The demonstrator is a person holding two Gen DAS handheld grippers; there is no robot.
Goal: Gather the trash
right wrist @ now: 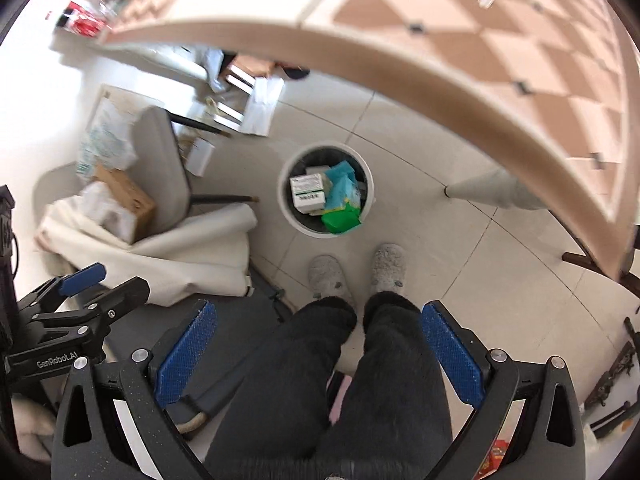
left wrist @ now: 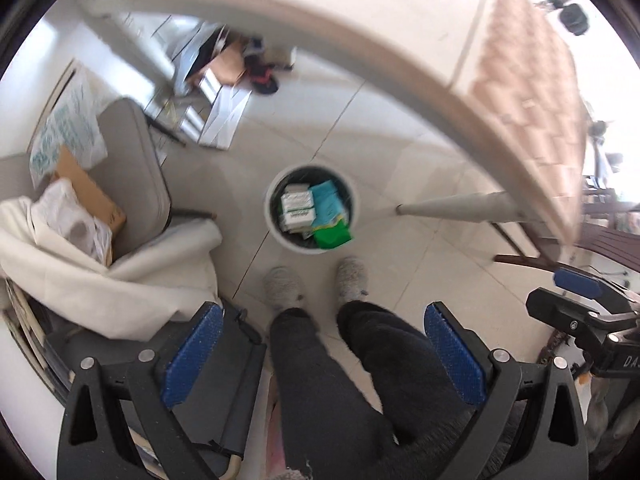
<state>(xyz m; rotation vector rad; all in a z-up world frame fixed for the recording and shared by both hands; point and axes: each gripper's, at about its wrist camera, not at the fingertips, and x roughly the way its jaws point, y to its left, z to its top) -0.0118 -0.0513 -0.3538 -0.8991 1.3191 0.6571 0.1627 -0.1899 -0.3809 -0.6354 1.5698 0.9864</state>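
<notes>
- Your left gripper (left wrist: 322,356) hangs over your legs with its blue pads (left wrist: 191,354) spread wide and nothing between them.
- Your right gripper (right wrist: 318,354) is the same: pads (right wrist: 450,354) set far apart, holding nothing, with your dark trousers (right wrist: 384,380) filling the gap.
- The white trash bin (left wrist: 273,216) stands on the tiled floor (left wrist: 400,152) beyond both tools, just past the toes of your grey slippers (left wrist: 282,288), roughly centred between each pair of fingers but well apart from them.
- Inside the bin lie a white carton with green print (right wrist: 307,192), a teal packet (right wrist: 340,186) to its right and a bright green wrapper (right wrist: 340,220) at the near right edge, which looks to overlap the rim, though the blur makes that uncertain.
- The same carton (left wrist: 297,208) and green wrapper (left wrist: 332,236) show in the left wrist view, in the same order.
- To the left of the bin a grey chair (left wrist: 132,168) carries a cardboard box (left wrist: 90,196), plastic bags and a cream cloth (left wrist: 120,280) spilling off its near side.
- A patterned table (right wrist: 520,80) arcs over the far and right side; one pale leg (right wrist: 492,192) meets the floor to the right of the bin.
- Each tool shows at the edge of the other's view: the right one (left wrist: 580,304) at the right, the left one (right wrist: 80,296) at the left.
</notes>
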